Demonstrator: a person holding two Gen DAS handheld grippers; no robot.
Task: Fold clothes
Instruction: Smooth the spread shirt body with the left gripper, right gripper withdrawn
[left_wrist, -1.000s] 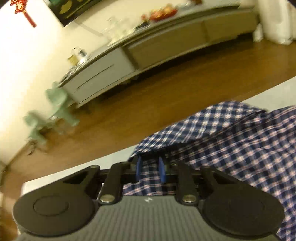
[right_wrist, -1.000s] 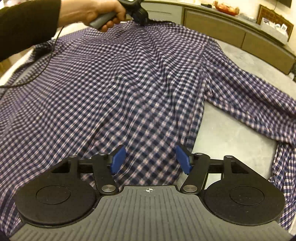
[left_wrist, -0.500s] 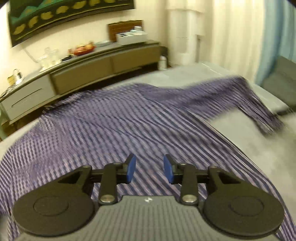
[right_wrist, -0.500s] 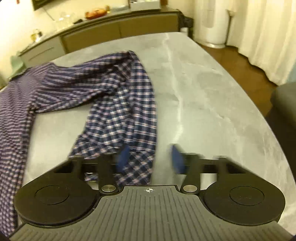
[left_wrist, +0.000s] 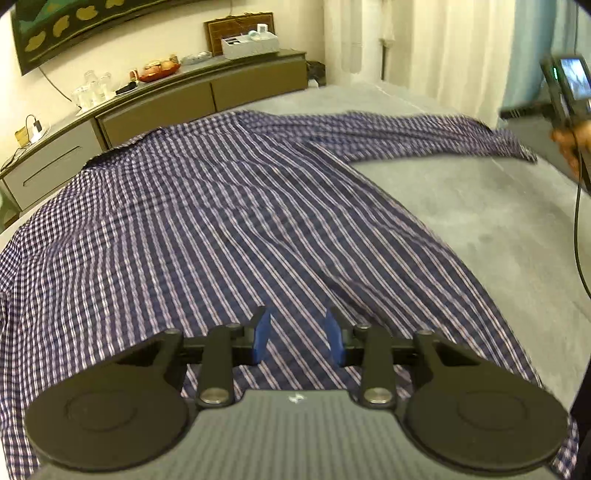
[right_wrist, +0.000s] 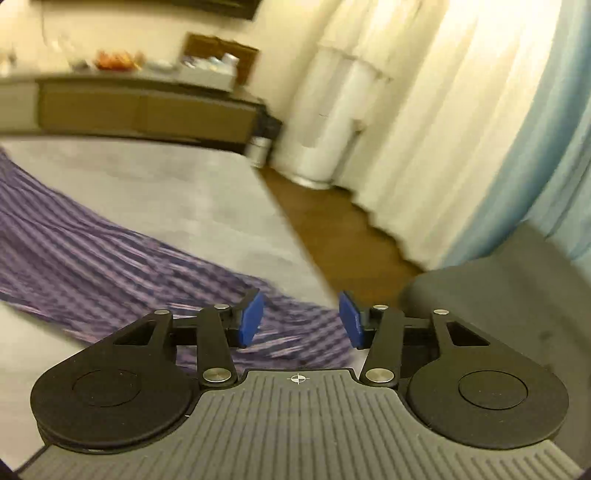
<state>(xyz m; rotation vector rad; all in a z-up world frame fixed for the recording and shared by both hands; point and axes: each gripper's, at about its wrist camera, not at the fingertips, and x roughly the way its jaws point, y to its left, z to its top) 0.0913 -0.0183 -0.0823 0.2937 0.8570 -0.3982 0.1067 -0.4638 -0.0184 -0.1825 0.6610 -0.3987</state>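
A blue-and-white checked shirt (left_wrist: 221, 221) lies spread flat on the grey table (left_wrist: 480, 221). One sleeve (left_wrist: 406, 136) is stretched straight toward the far right. My left gripper (left_wrist: 296, 325) hovers over the shirt's near body, its blue pads apart with nothing between them. In the right wrist view, my right gripper (right_wrist: 301, 314) is over the end of that sleeve (right_wrist: 92, 269) near the table's edge. Its jaws are opening and the cloth lies under the gap, with no pad pressing on it. A hand (left_wrist: 570, 144) holding the right gripper shows at the right edge of the left wrist view.
A long sideboard (left_wrist: 184, 96) with glasses and a fruit bowl runs along the far wall. Beyond the table's edge are wooden floor (right_wrist: 332, 229), pale curtains (right_wrist: 443, 129), a white cylinder (right_wrist: 332, 122) and a grey seat (right_wrist: 498, 288). A black cable (left_wrist: 576, 240) hangs at the right.
My left gripper let go of the shirt's edge and swung over its body. My right gripper went from the body to the bunched sleeve, which now lies straight, and its pads have spread.
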